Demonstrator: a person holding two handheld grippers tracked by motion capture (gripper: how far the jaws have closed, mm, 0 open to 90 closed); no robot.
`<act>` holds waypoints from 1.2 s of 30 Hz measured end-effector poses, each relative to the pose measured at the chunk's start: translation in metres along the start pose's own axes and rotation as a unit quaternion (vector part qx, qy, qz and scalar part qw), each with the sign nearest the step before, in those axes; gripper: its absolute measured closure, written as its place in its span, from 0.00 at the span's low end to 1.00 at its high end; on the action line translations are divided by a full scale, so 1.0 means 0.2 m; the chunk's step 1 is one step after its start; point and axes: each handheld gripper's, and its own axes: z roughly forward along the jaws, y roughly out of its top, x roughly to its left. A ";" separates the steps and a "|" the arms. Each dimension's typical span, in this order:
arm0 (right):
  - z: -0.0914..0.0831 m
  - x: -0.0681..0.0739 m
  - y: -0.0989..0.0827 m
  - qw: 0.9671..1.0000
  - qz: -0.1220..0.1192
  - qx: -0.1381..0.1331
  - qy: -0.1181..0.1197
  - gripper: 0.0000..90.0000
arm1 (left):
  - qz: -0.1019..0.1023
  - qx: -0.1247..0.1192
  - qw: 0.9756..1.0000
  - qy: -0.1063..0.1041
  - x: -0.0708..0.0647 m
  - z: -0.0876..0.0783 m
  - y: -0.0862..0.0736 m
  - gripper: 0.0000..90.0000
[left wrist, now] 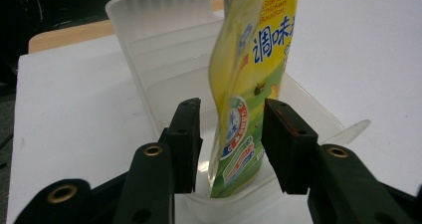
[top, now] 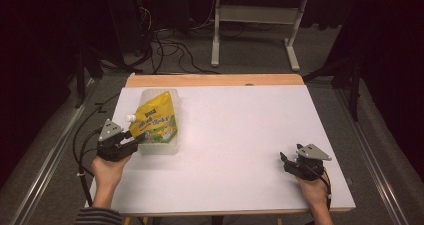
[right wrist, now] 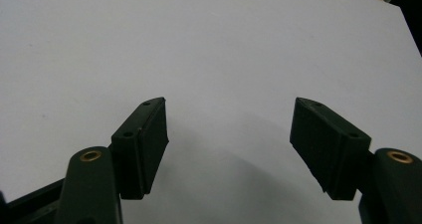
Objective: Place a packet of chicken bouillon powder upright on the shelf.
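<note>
While the pouch (left wrist: pixel 249 84) stands in the bin (left wrist: pixel 159 40), left gripper (left wrist: pixel 231 144) jaws straddle it without pressing; right gripper (right wrist: pixel 229 149) gapes, holding nothing.

A: What sort of place was it?
B: A lab or test room. Dark curtains (top: pixel 30 45) hung round a white worktop (top: pixel 240 135).
A: Anything else?
B: Black cables (top: pixel 170 50) lay loose on grey carpet (top: pixel 250 60), and a metal desk frame (top: pixel 255 15) stood behind.
</note>
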 end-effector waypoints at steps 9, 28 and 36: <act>0.00 0.00 0.00 1.000 -0.002 0.000 0.001 0.35 | -0.011 -0.003 1.000 0.021 -0.01 -0.05 0.00 0.59; 0.00 0.00 0.00 1.000 -0.005 0.001 0.000 0.35 | -0.036 -0.011 0.999 0.030 -0.14 -0.17 -0.12 0.55; 0.00 0.00 0.00 1.000 -0.002 -0.001 -0.001 0.35 | -0.016 -0.015 1.000 0.003 -0.29 -0.12 -0.14 0.54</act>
